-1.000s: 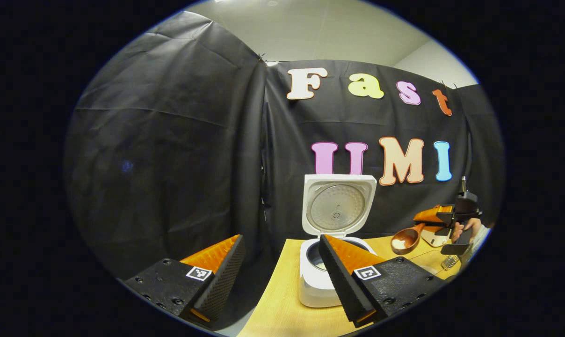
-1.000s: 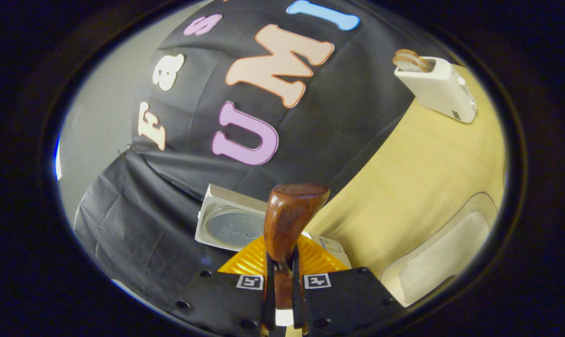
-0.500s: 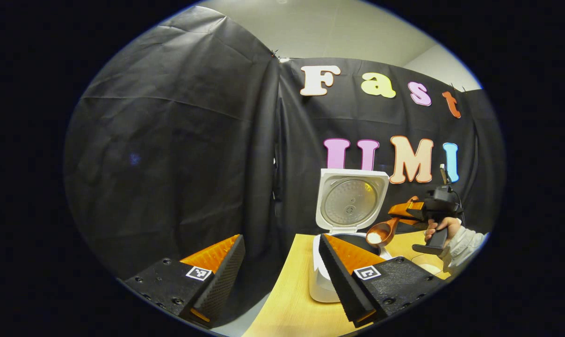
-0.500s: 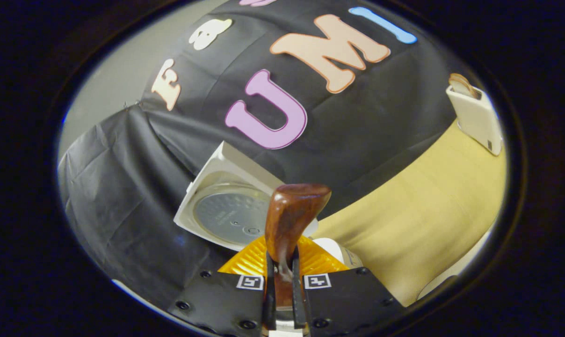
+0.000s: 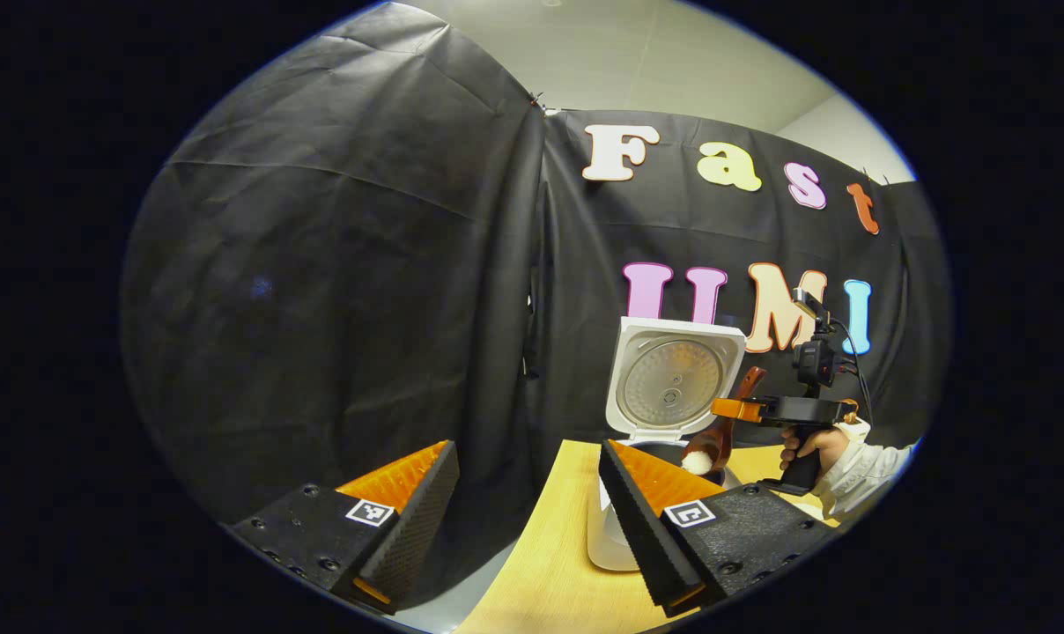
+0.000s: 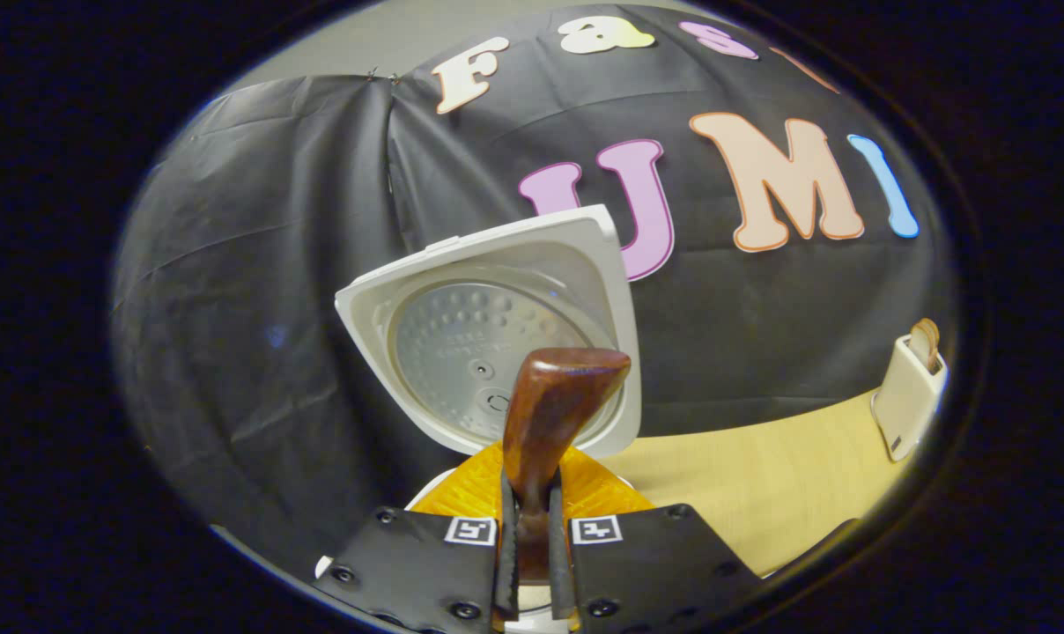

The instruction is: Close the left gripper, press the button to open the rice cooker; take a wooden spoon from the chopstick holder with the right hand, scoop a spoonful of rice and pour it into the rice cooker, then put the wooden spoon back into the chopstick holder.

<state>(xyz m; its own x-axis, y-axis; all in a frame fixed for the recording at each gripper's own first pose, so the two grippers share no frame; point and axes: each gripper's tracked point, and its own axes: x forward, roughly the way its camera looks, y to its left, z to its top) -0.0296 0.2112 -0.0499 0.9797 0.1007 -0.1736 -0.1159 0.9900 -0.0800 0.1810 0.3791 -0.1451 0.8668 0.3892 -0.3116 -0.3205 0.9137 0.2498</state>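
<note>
In the left gripper view the right gripper (image 5: 733,409) has swung from 3 o'clock of the rice cooker (image 5: 616,528) to just over its open pot; the wooden spoon (image 5: 717,438) has tipped from level to bowl-down, and the rice (image 5: 696,461) seems to be sliding off its tip; in the right gripper view the lid (image 6: 497,330) has grown larger and turned upright, while the chopstick holder (image 6: 907,396) has slid down to 3 o'clock.

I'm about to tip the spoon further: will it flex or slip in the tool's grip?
Wooden spoon looks solid, so probably stiff. Right tool pinches its handle between both fingers, so likely steady. Its rice is loose and should spill readily into the rice cooker.
</note>
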